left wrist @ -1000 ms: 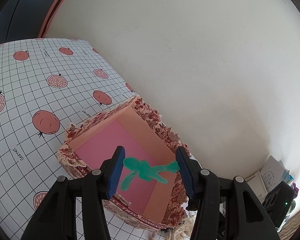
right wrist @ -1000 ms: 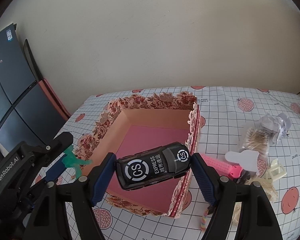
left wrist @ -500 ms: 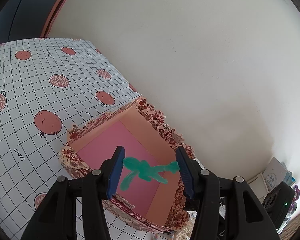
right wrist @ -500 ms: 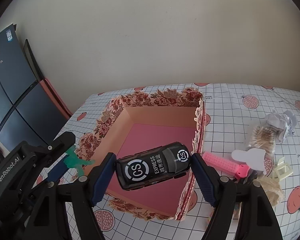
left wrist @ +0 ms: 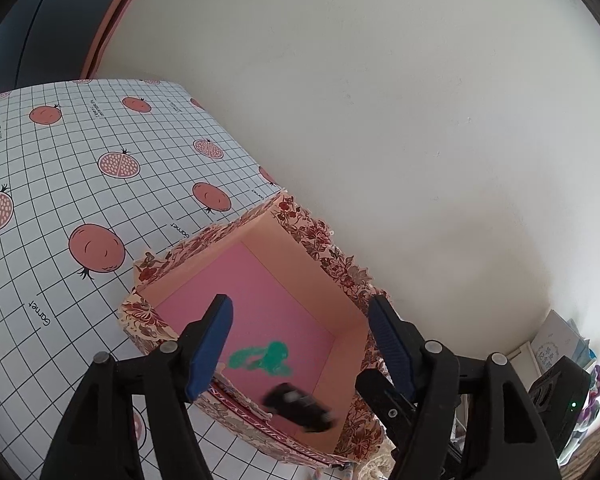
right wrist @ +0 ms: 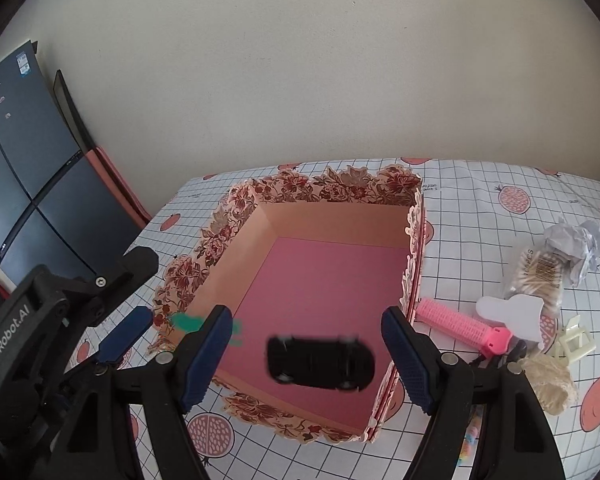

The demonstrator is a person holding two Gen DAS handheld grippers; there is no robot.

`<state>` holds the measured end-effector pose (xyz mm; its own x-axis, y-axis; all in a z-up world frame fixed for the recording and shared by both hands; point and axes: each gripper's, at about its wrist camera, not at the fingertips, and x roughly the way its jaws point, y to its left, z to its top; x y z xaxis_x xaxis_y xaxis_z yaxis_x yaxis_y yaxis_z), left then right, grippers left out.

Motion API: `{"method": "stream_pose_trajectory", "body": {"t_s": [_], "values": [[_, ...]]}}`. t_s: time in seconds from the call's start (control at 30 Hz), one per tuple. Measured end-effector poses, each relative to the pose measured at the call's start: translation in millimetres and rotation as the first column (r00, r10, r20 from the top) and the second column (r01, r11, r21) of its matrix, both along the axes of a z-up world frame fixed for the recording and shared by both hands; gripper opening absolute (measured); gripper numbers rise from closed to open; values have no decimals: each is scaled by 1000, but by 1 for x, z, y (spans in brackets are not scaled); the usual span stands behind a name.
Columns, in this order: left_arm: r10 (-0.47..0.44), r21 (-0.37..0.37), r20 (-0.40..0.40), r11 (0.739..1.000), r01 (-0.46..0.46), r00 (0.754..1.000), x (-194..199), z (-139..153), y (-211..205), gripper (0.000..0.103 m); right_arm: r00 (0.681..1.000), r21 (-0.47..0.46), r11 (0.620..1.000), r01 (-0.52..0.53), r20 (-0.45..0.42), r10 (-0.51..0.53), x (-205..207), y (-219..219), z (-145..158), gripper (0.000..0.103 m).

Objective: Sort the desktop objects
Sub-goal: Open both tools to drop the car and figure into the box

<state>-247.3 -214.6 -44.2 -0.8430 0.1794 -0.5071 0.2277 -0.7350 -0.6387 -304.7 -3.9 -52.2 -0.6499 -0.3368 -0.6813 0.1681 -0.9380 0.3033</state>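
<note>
A floral paper box (right wrist: 332,184) with a pink floor stands on the checked tablecloth; it also shows in the left wrist view (left wrist: 320,236). My left gripper (left wrist: 300,344) is open above the box. A green toy (left wrist: 262,358) lies blurred below it, over the box floor. My right gripper (right wrist: 310,360) is open above the box. A black toy car (right wrist: 320,364) is blurred between and below its fingers, inside the box; it also shows in the left wrist view (left wrist: 300,402). The left gripper shows at the left of the right wrist view (right wrist: 128,334).
Right of the box lie a pink hair roller (right wrist: 460,326), a white card (right wrist: 512,312), a bag of cotton swabs (right wrist: 536,272), crumpled paper (right wrist: 576,240), a cream clip (right wrist: 576,340) and lace trim (right wrist: 548,380). A wall stands behind the table.
Both grippers have opened. The green toy and the black car have left the fingers and dropped into the box, both motion-blurred.
</note>
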Motion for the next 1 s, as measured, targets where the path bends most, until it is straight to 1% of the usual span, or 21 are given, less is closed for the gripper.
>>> {"method": "stream_pose_trajectory", "body": {"t_s": [0.53,0.63,0.83,0.9,0.93,1.0], "values": [[-7,-45,15,999,7,1000,0,4,5,73,999,3,999,47,6,-47,0,14,4,80],[3,-57,16,998,-2,1000,0,5,7,83,999,11,999,47,8,-47,-1,15,4,80],[12,-85,20,996,-10,1000,1,8,9,83,999,14,998,54,7,-54,0,22,8,80],[20,-97,27,995,-17,999,1,9,11,88,999,20,998,53,6,-53,1,23,9,80],[28,-104,28,994,-24,999,1,9,11,94,999,23,998,52,6,-52,2,24,9,80],[37,-119,30,992,-34,999,1,11,13,96,998,28,998,54,7,-55,3,26,10,82]]}}
